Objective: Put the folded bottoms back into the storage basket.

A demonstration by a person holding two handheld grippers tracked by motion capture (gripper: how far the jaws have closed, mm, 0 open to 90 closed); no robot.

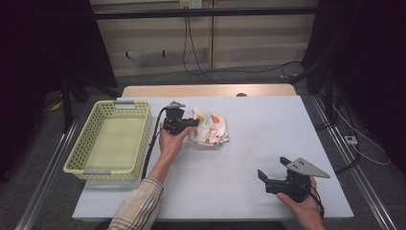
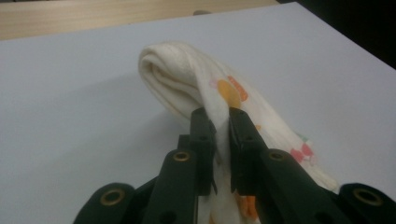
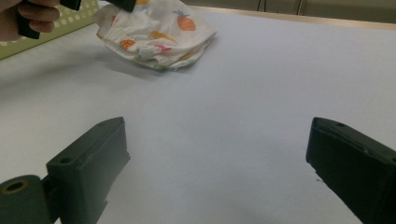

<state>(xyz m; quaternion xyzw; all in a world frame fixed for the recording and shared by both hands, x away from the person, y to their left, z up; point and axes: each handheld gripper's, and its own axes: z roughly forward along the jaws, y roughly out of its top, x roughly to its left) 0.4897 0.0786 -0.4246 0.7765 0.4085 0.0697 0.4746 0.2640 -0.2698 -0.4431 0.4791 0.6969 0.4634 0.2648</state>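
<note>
A folded white cloth with a fruit print point(image 1: 210, 127) lies near the middle of the white table point(image 1: 249, 153), one edge raised. My left gripper point(image 1: 194, 121) is shut on that raised edge; in the left gripper view its black jaws pinch the cloth point(image 2: 205, 93) between the fingertips point(image 2: 222, 122). In the right gripper view the cloth point(image 3: 156, 32) hangs from the other gripper at the upper left. My right gripper point(image 1: 273, 168) rests at the front right of the table, open, with nothing between its jaws point(image 3: 219, 154).
A pale yellow plastic basket point(image 1: 81, 148) with nothing in it stands on the left part of the table, close beside the left hand. The table's wooden far edge point(image 1: 210, 90) runs behind the cloth. Cables hang on the wall behind.
</note>
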